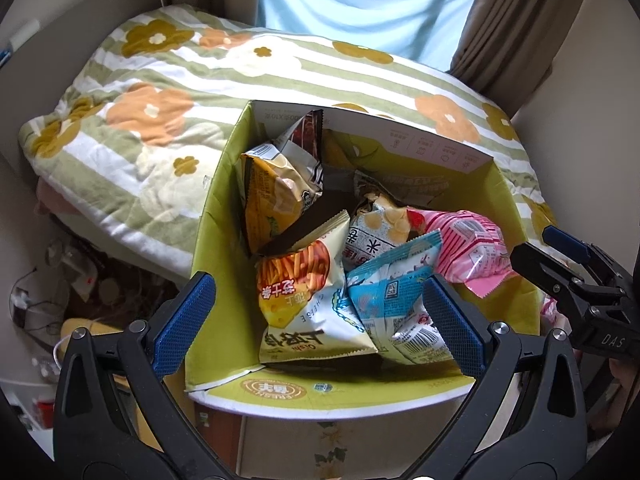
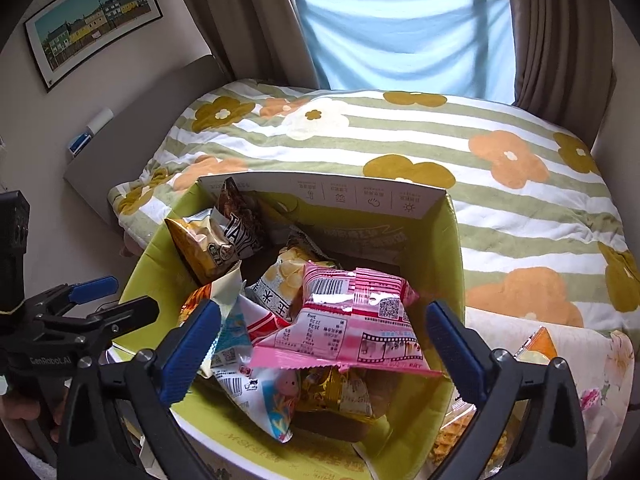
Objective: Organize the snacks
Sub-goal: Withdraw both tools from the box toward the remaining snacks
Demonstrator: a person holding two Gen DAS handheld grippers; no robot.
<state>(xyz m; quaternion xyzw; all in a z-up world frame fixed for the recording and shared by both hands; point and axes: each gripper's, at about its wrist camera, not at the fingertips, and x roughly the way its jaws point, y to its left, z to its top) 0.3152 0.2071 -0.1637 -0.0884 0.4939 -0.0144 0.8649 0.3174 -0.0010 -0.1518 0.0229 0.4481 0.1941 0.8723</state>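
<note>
A green cardboard box stands open beside the bed and holds several snack bags. A pink bag lies on top at the right. A light-blue bag and a cheese-stick bag lie at the front. A yellow chip bag leans at the back left. My left gripper is open and empty above the box's near side. My right gripper is open and empty, with the pink bag lying between its fingers below; it also shows in the left wrist view.
A bed with a green-striped floral blanket lies behind the box. More snack bags lie right of the box on a floral cloth. Cables and clutter sit on the floor at left. Curtains hang behind.
</note>
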